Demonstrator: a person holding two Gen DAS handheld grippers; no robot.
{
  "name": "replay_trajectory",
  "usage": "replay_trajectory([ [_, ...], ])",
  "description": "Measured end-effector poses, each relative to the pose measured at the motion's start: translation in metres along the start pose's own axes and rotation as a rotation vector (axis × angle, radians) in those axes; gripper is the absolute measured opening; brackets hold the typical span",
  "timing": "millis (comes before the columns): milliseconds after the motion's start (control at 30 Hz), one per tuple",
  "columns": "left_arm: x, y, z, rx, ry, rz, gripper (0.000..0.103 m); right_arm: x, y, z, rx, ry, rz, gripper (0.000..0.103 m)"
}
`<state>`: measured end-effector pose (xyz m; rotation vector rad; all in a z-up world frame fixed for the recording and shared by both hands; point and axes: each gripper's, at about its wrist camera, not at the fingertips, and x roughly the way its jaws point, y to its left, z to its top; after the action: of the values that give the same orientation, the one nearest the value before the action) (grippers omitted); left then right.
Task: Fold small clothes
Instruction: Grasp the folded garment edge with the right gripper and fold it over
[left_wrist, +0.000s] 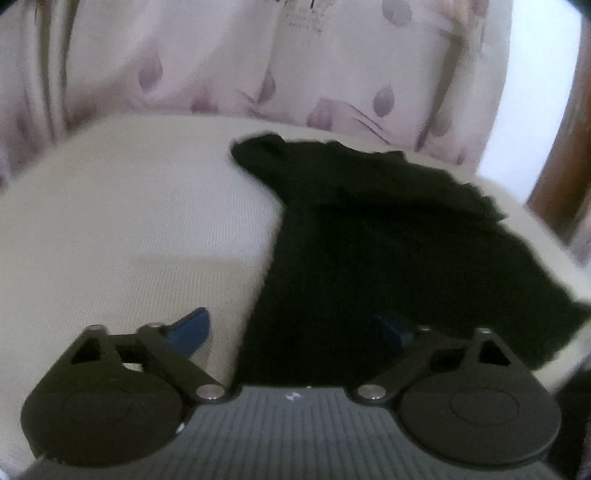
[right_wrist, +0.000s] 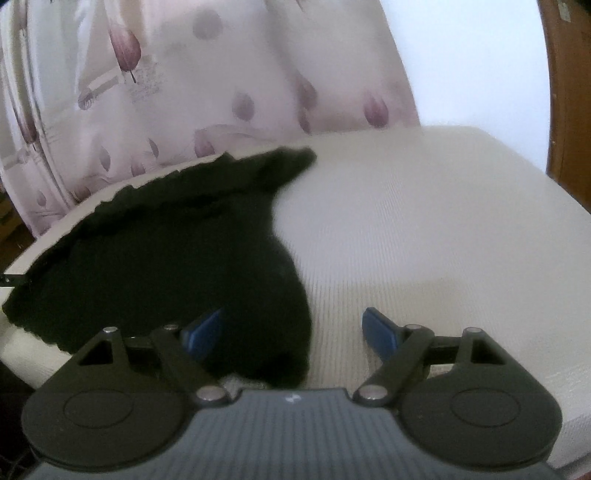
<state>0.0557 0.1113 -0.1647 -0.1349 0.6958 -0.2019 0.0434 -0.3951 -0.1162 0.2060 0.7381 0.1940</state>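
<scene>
Left wrist view shows the small black knitted garment (left_wrist: 369, 251) lying part-folded on the cream ribbed cushion (left_wrist: 129, 221), both the left gripper (left_wrist: 295, 330) and right gripper (right_wrist: 293, 330) spread and empty, so I judge further folds remain.

Both tools (left_wrist: 291, 330) (right_wrist: 291, 332) wide apart, angled down

Cream cushion before a patterned curtain

A ribbed cream cushion (left_wrist: 129, 221) fills the foreground; behind it hangs a pale pink curtain (left_wrist: 221, 66) printed with mauve tulip buds, and brown wooden trim (right_wrist: 565, 92) borders a white wall (right_wrist: 472, 62).
</scene>
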Motion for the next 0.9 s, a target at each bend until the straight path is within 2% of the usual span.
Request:
replay_trajectory([
  [33, 0.002, 0.004, -0.001, -0.031, 0.014, -0.028, 0.08, 0.002, 0.003, -0.002, -0.012, 0.007, -0.011, 0.084],
  [133, 0.001, 0.003, -0.005, -0.02, -0.005, -0.016, 0.071, 0.004, 0.007, -0.002, -0.002, 0.005, 0.03, 0.083],
  [200, 0.001, 0.002, -0.007, -0.01, -0.006, -0.026, 0.066, 0.007, 0.01, -0.001, -0.009, 0.012, 0.017, 0.074],
  [233, 0.001, 0.0, -0.008, 0.007, -0.005, -0.02, 0.055, 0.008, 0.013, -0.001, -0.017, 0.012, 0.003, 0.065],
  [267, 0.0, -0.004, -0.009, 0.029, -0.003, -0.006, 0.045, 0.008, 0.014, 0.0, -0.016, 0.015, 0.003, 0.05],
  [300, 0.001, -0.006, -0.009, 0.054, 0.005, 0.016, 0.023, 0.008, 0.014, -0.001, -0.012, 0.018, 0.011, 0.04],
  [333, 0.002, -0.007, -0.008, 0.062, 0.012, 0.033, 0.01, 0.008, 0.015, 0.0, -0.009, 0.023, 0.016, 0.027],
  [400, 0.001, -0.003, -0.007, 0.037, 0.028, 0.018, 0.009, 0.008, 0.016, -0.001, -0.025, 0.025, 0.008, 0.022],
  [467, 0.0, -0.005, -0.005, 0.048, 0.039, 0.019, 0.008, 0.007, 0.013, -0.001, 0.003, 0.026, 0.038, 0.014],
  [600, 0.001, -0.007, -0.004, 0.078, 0.047, 0.005, 0.008, 0.0, 0.006, 0.002, 0.042, 0.007, 0.06, 0.013],
  [667, 0.001, -0.004, -0.003, 0.081, 0.053, -0.013, 0.01, -0.003, 0.001, 0.004, 0.077, -0.001, 0.082, 0.013],
  [700, -0.001, -0.004, -0.003, 0.087, 0.04, 0.008, 0.019, -0.002, -0.001, 0.005, 0.081, 0.01, 0.089, 0.013],
  [733, -0.001, -0.003, -0.002, 0.095, 0.035, 0.023, 0.045, 0.0, -0.002, 0.006, 0.078, 0.025, 0.084, 0.014],
  [767, -0.002, -0.002, -0.001, 0.099, 0.044, 0.03, 0.063, 0.001, -0.002, 0.006, 0.074, 0.033, 0.063, 0.014],
  [800, -0.003, -0.002, -0.001, 0.098, 0.043, 0.035, 0.09, 0.001, -0.004, 0.006, 0.076, 0.039, 0.062, 0.014],
  [833, -0.006, -0.002, -0.001, 0.1, 0.017, 0.038, 0.095, 0.002, -0.005, 0.007, 0.081, 0.048, 0.072, 0.023],
  [867, -0.009, -0.003, -0.002, 0.112, -0.005, 0.041, 0.095, 0.002, -0.004, 0.007, 0.075, 0.054, 0.07, 0.04],
  [900, -0.008, -0.005, -0.002, 0.137, 0.004, 0.035, 0.095, 0.002, -0.002, 0.006, 0.06, 0.052, 0.056, 0.051],
])
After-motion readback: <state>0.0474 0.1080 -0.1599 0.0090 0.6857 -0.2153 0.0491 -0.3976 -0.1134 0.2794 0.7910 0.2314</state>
